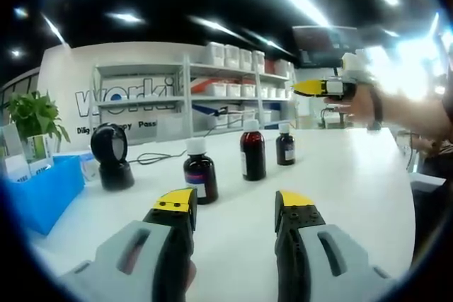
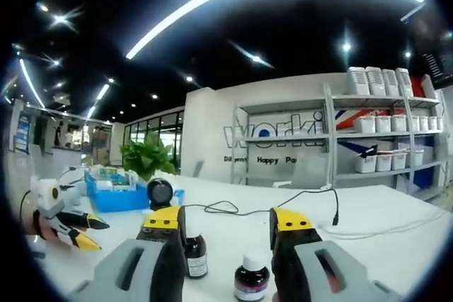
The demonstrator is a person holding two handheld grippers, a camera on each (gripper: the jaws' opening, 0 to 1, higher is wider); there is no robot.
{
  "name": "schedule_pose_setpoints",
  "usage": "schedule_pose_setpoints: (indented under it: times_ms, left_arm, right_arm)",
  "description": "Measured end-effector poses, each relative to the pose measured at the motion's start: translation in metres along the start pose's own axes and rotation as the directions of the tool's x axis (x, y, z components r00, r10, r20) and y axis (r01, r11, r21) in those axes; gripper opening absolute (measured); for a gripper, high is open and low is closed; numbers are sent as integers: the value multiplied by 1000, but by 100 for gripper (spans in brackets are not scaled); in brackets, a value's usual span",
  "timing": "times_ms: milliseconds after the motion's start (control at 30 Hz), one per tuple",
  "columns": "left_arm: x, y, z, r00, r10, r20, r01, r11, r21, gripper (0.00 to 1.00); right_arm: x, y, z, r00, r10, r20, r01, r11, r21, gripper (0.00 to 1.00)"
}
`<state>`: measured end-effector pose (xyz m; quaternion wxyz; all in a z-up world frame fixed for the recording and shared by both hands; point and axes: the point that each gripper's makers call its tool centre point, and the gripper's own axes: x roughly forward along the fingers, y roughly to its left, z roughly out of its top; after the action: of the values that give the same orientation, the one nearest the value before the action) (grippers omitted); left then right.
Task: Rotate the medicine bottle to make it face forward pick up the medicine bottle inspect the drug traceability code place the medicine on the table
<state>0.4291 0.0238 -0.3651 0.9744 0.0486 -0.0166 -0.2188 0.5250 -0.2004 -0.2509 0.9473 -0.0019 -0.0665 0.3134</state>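
Nothing is grasped yet, so the step in hand looks like the opening one: approaching a medicine bottle to turn its label forward. In the left gripper view the left hand-held gripper [image 1: 233,210] hangs low over the white surface [image 1: 340,175] with its yellow-tipped jaws wide apart and nothing between them. Three brown medicine bottles with white caps stand ahead of it: the nearest bottle [image 1: 199,172] at about eleven o'clock from the jaw tips, just beyond the left jaw; a taller middle bottle [image 1: 253,151] at twelve; a small far bottle [image 1: 285,144] at one o'clock.

In the right gripper view the right hand-held gripper [image 2: 226,235] is likewise wide open and empty, held above the surface [image 2: 396,245]. Two bottles sit low in that view: one [image 2: 195,254] touching the edge of the left jaw as seen (contact cannot be told), another [image 2: 251,281] in the gap between the jaws.

The next move probably calls for lowering one gripper around a bottle's body, closing gently and twisting; the neighbours stand near enough that a wide approach could knock them.

Around: a black barcode scanner on its stand [image 1: 112,157] at ten o'clock with its cable [image 1: 152,157] trailing across the surface (likely meant for the traceability code), a blue bin [image 1: 42,192] at nine, a potted plant [image 1: 32,114], and shelving with white boxes [image 1: 212,90] behind.
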Motion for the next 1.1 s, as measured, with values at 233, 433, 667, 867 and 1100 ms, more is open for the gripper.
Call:
schedule_pose_setpoints:
  times_ms: [233, 433, 667, 867, 1100]
  left_arm:
    - [-1, 1, 1, 1000, 2, 5, -2, 1000, -5, 35]
    - [-2, 9, 6, 999, 22, 27, -21, 999, -48, 35]
    - [-1, 11, 4, 999, 23, 28, -21, 997, -77, 35]
    - [-1, 11, 3, 999, 22, 26, -20, 998, -67, 34]
    - [-2, 14, 5, 999, 33, 37, -30, 996, -81, 34]
  right_arm:
    - [-26, -6, -3, 1000, -29, 13, 28, 999, 29, 41]
    - [-50, -13, -20, 999, -47, 13, 47, 997, 60, 40]
    - [-67, -18, -43, 999, -45, -3, 45, 995, 83, 38]
    - [-77, -9, -59, 999, -27, -19, 27, 1000, 14, 37]
    - [-83, 2, -73, 1000, -3, 3, 3, 1000, 11, 37]
